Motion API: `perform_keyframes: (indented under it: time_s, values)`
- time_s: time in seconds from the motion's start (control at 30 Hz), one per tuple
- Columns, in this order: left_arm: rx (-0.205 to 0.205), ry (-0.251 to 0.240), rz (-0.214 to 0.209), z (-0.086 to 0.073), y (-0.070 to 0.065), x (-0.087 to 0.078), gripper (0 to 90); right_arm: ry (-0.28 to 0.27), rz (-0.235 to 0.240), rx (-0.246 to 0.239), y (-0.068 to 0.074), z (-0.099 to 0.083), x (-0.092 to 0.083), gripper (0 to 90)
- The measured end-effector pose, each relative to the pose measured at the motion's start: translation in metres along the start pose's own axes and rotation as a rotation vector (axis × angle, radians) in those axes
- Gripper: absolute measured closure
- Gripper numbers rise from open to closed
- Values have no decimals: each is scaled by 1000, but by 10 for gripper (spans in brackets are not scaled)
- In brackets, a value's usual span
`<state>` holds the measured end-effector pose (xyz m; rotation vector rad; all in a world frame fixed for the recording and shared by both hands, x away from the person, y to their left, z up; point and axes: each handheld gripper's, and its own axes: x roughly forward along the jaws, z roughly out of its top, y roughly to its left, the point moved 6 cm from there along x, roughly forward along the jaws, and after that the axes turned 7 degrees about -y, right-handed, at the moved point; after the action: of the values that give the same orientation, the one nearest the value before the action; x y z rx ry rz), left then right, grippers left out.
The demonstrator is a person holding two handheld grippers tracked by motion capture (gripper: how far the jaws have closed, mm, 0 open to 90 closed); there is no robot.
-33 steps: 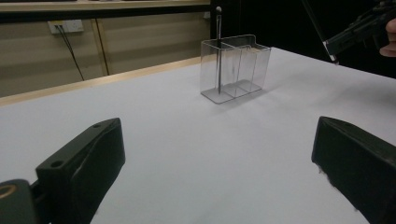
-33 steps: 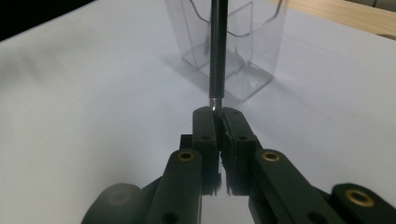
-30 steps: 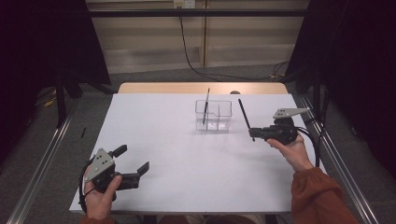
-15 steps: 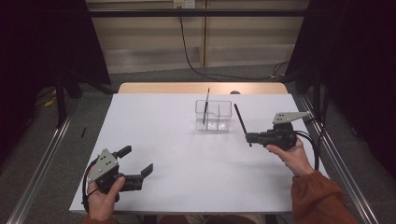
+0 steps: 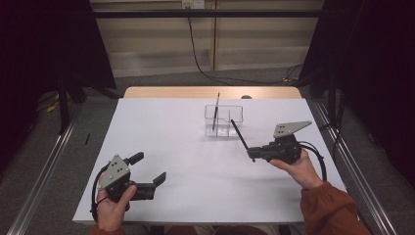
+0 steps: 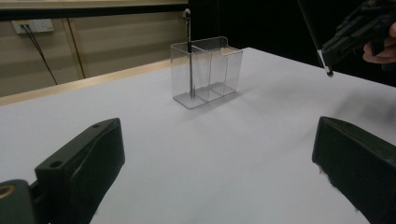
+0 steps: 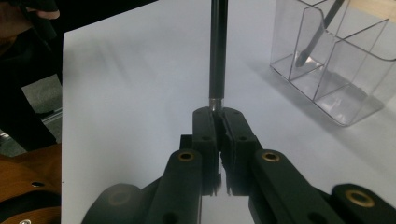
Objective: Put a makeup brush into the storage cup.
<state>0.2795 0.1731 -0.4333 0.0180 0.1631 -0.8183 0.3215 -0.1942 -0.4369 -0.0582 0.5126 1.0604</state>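
A clear plastic holder [image 5: 223, 121] with several compartments stands on the white table [image 5: 171, 127], right of centre toward the back. One thin black pen [image 5: 216, 110] leans upright in it. My right gripper [image 5: 251, 155] hovers in front of and to the right of the holder, shut on the end of a second black pen [image 5: 241, 137], which slants up toward the holder. In the right gripper view the jaws [image 7: 219, 119] pinch that pen [image 7: 216, 51], with the holder [image 7: 336, 60] at the upper right. My left gripper [image 5: 149, 169] rests open and empty at the front left, facing the holder [image 6: 208, 70].
A wooden strip [image 5: 195, 92] borders the table's far edge. Metal rails [image 5: 44, 171] run along the floor on both sides, and a cable [image 5: 205, 68] hangs by the back wall. Bare white table lies between the two grippers.
My right gripper has moved left and a little nearer with the pen, whose tip now points at the holder's front right corner. The left gripper has barely shifted.
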Motion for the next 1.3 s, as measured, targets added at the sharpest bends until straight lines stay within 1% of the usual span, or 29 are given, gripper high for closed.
perform_keyframes:
  time_s: [0.03, 0.17, 0.3, 0.4, 0.43, 0.47, 0.53, 0.57, 0.7, 0.8, 0.9, 0.97, 1.0, 1.07, 1.2, 1.3]
  values:
    - [-3, 0, -4, 1, -1, 1, 24, 4, 3, -2, 1, 0, 1, 846]
    - [6, 9, -22, 2, -3, 6, 24, 24, 24, -11, 7, -2, 5, 846]
    - [11, 11, -40, 4, -9, 13, 24, 38, 36, -23, 11, -2, 9, 846]
    - [25, 20, -57, 6, -13, 17, 23, 48, 49, -32, 15, -1, 12, 845]
    - [12, 24, -64, 6, -15, 19, 23, 50, 52, -37, 16, -1, 13, 845]
    - [7, 26, -69, 6, -16, 21, 23, 57, 57, -39, 17, -1, 14, 846]
    - [22, 42, -71, 6, -18, 26, 23, 69, 63, -47, 19, -2, 16, 845]
    - [23, 46, -79, 6, -19, 28, 23, 76, 66, -46, 19, -3, 18, 845]
    - [31, 50, -101, 9, -23, 34, 24, 101, 75, -50, 20, -7, 22, 846]
    - [37, 57, -119, 11, -26, 39, 24, 115, 87, -59, 24, -7, 25, 845]
    - [33, 41, -136, 15, -31, 44, 22, 138, 99, -71, 27, -9, 27, 845]
    - [47, 46, -147, 17, -33, 48, 22, 158, 101, -80, 28, -10, 29, 846]
    - [55, 50, -153, 18, -35, 49, 22, 166, 104, -84, 28, -11, 29, 846]
    - [57, 49, -160, 20, -37, 52, 24, 185, 100, -88, 28, -11, 29, 846]
    - [56, 53, -172, 21, -40, 57, 23, 213, 111, -107, 30, -10, 28, 846]
    - [66, 74, -193, 18, -42, 59, 22, 231, 117, -118, 32, -9, 29, 846]
